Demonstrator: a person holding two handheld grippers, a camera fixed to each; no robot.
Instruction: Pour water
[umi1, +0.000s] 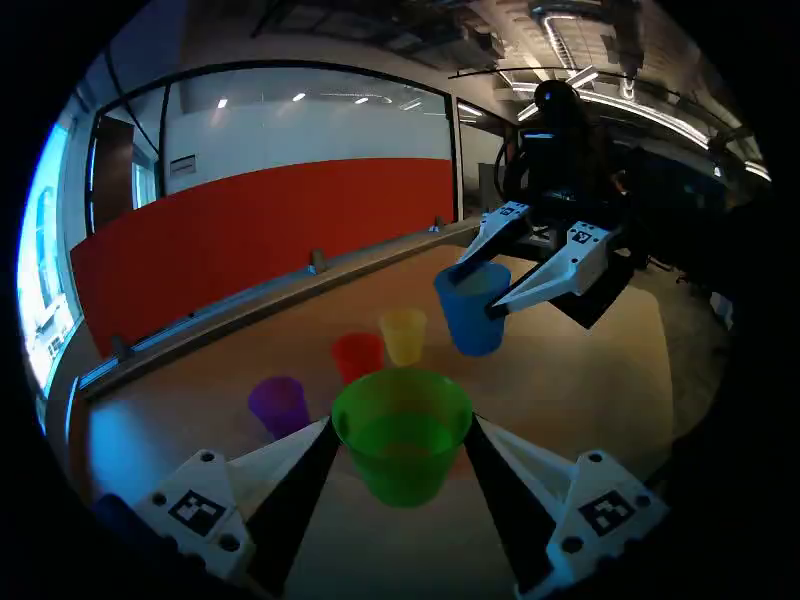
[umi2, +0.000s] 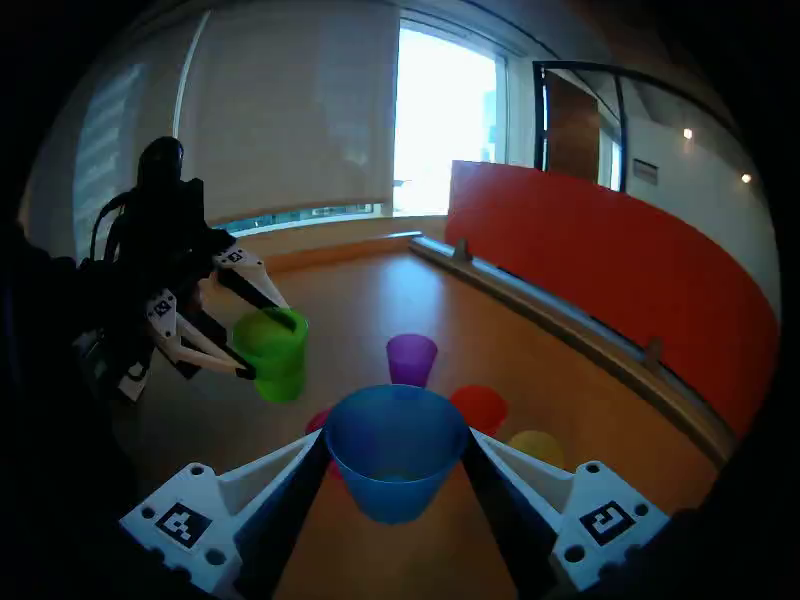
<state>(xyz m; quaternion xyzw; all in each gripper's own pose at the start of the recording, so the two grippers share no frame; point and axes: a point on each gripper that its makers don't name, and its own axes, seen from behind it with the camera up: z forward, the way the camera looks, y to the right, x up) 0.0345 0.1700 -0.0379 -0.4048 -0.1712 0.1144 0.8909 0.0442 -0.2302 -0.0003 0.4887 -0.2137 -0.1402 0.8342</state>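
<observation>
Two handheld grippers face each other across a warm brown wooden tabletop (umi1: 580, 390), each gripping a plastic cup.

In the left gripper view, the left gripper (umi1: 402, 425) sits at 6 o'clock. Its two white fingers are spread about a cup's width and press on either side of a translucent green plastic cup (umi1: 402, 440), which stands upright with its mouth open to the camera. I cannot tell whether there is water in it.

Three smaller cups stand on the tabletop beyond the green cup. A translucent purple plastic cup (umi1: 279, 405) is at 10 o'clock from it, a red plastic cup (umi1: 357, 355) at 11 o'clock, and a yellow plastic cup (umi1: 404, 335) at 12 o'clock, just beside the red one. All three are upright.

At 1 o'clock, farther off, the right gripper (umi1: 480, 290) points back this way. Its fingers close on the rim of a translucent blue plastic cup (umi1: 470, 320), held roughly upright. A dark figure stands behind it.

In the right gripper view, the blue cup sits at 6 o'clock, clamped on both sides by that gripper's fingers. The green cup shows at 10 o'clock, with the purple cup at 12 o'clock.

A long red wall panel (umi1: 270, 230) runs along the far edge of the tabletop. A bright window (umi2: 445, 130) glows beyond.
</observation>
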